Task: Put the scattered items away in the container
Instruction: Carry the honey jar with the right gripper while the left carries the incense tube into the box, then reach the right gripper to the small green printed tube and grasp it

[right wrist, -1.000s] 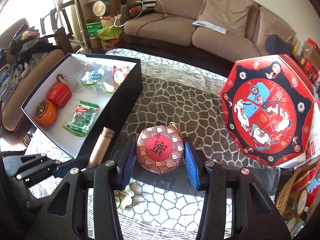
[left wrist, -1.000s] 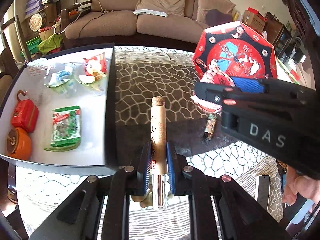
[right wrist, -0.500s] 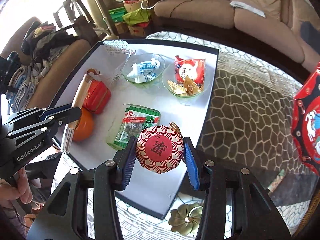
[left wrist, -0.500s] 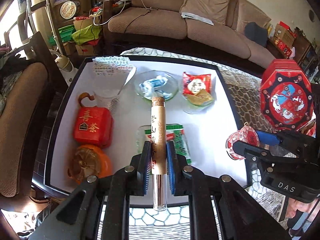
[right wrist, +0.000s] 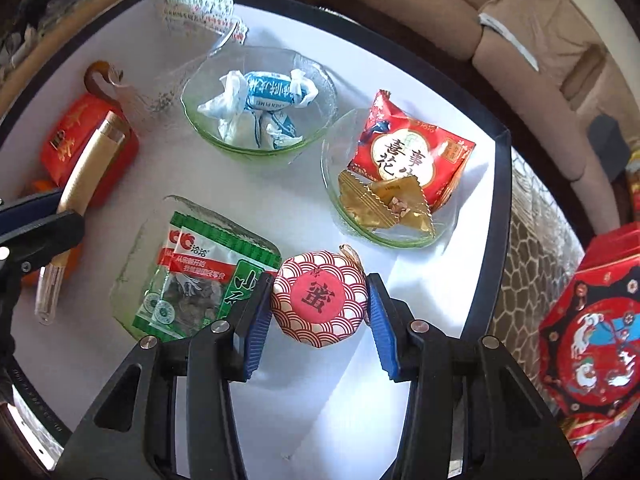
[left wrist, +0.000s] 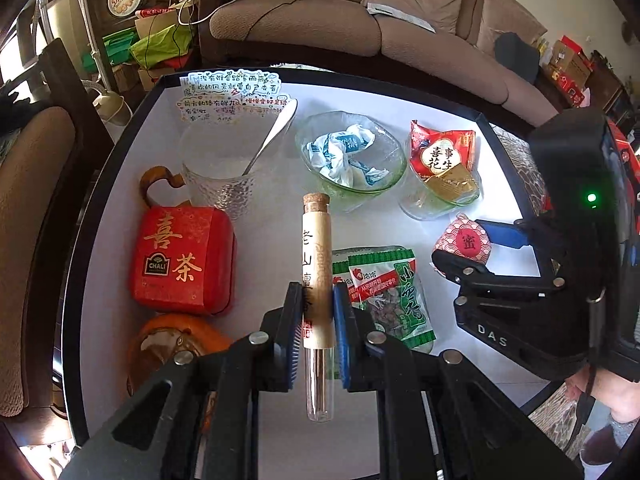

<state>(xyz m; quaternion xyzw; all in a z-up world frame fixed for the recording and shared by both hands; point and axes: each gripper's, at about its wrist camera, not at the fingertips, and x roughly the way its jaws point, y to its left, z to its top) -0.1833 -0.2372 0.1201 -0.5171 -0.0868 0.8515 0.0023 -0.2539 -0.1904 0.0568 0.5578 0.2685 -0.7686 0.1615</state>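
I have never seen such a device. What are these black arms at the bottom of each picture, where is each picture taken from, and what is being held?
There is no robot here. A person holds a two-finger gripper in each hand, and a wide-angle camera on each looks along its fingers.

In the left view, the left gripper is shut on a corked glass tube. In the right view, the right gripper is shut on a round red-and-white packet.

Below lies a black-rimmed white tray with a red tea box, two green glass bowls of sweets, and a green snack bag.
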